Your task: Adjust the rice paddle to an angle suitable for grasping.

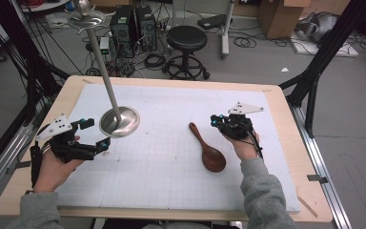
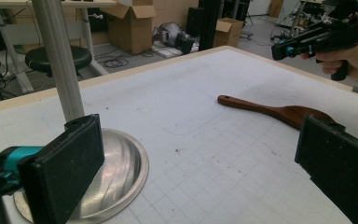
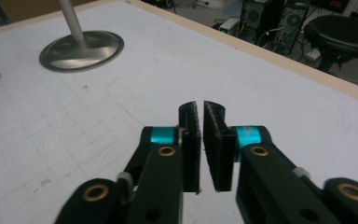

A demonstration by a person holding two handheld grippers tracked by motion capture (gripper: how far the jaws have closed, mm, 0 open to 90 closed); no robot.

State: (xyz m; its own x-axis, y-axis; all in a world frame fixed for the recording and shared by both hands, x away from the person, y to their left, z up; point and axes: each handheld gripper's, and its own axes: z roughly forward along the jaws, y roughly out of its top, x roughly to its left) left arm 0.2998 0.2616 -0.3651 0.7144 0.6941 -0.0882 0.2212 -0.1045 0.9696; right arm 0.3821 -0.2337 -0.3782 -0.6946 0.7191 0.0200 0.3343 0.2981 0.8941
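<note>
A dark wooden spoon (image 1: 208,150) lies on the white mat, bowl toward me and handle pointing away to the left. My right gripper (image 1: 215,120) hovers just right of its handle, jaws pressed almost together with nothing between them (image 3: 200,140). A metal stand with a round base (image 1: 119,120) and a slanted pole (image 1: 101,57) sits left of centre. My left gripper (image 1: 96,133) is open wide beside that base; in the left gripper view one pad (image 2: 65,163) overlaps the base (image 2: 126,172), with the spoon (image 2: 279,111) and the right gripper (image 2: 307,39) beyond.
The white gridded mat (image 1: 171,181) covers a wooden table (image 1: 290,95). Behind the table stand a black stool (image 1: 187,43), computer towers (image 1: 133,24) with cables and cardboard boxes (image 1: 279,16). Black frame legs (image 1: 324,52) rise at the right.
</note>
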